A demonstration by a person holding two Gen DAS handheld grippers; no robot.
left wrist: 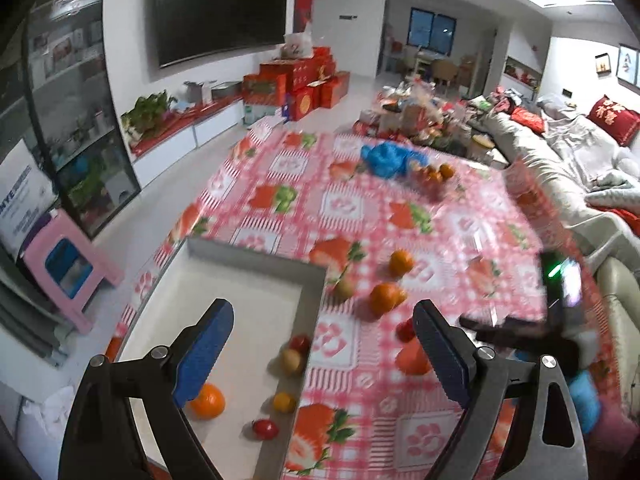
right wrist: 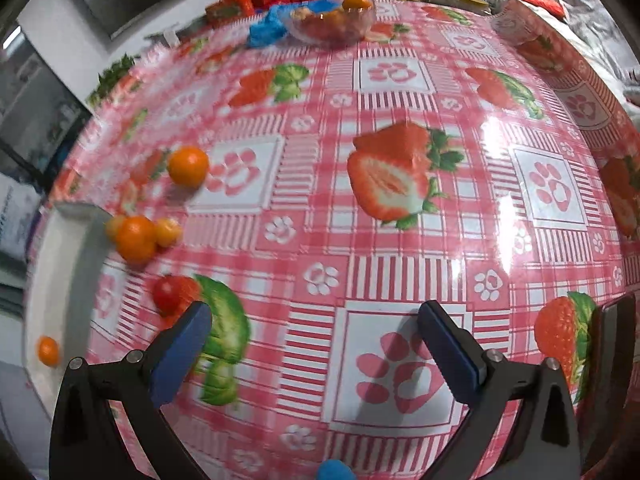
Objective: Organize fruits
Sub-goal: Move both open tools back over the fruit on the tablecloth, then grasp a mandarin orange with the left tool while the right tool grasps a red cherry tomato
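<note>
Red-and-white strawberry-print tablecloth (right wrist: 400,240) covers the table; loose fruit sits toward its left side, next to a white tray (left wrist: 248,304) with a grey rim.

Left gripper (left wrist: 322,348): jaws spread wide, nothing between the pads. It hangs over the tray's right edge. Below it, inside the tray: an orange (left wrist: 207,400) right at the left blue pad, a small yellow fruit (left wrist: 284,402), a red cherry tomato (left wrist: 265,429), and a brownish fruit (left wrist: 292,360) with a red one just behind, against the tray wall. Out on the cloth beyond the tray: two oranges (left wrist: 386,298) ahead of the claw, a small greenish-brown fruit (left wrist: 344,288) by the tray corner, and reddish fruit partly hidden behind the right finger.

Right gripper (right wrist: 316,336): jaws spread fully, empty, only bare cloth between the fingers. A red tomato (right wrist: 168,292) lies just beyond and left of its left fingertip, not touching that I can tell. Further up-left: a cluster of one orange (right wrist: 136,238) flanked by two small yellow fruits touching it, right beside the tray rim, then a lone orange (right wrist: 188,166) past that. One small orange fruit (right wrist: 48,351) shows in the tray at far left.

Far end of the table: a clear bowl (right wrist: 332,20) holding more fruit, a blue plastic bag (right wrist: 268,26) touching it.

Motion blur in both views; small fruit types uncertain.
</note>
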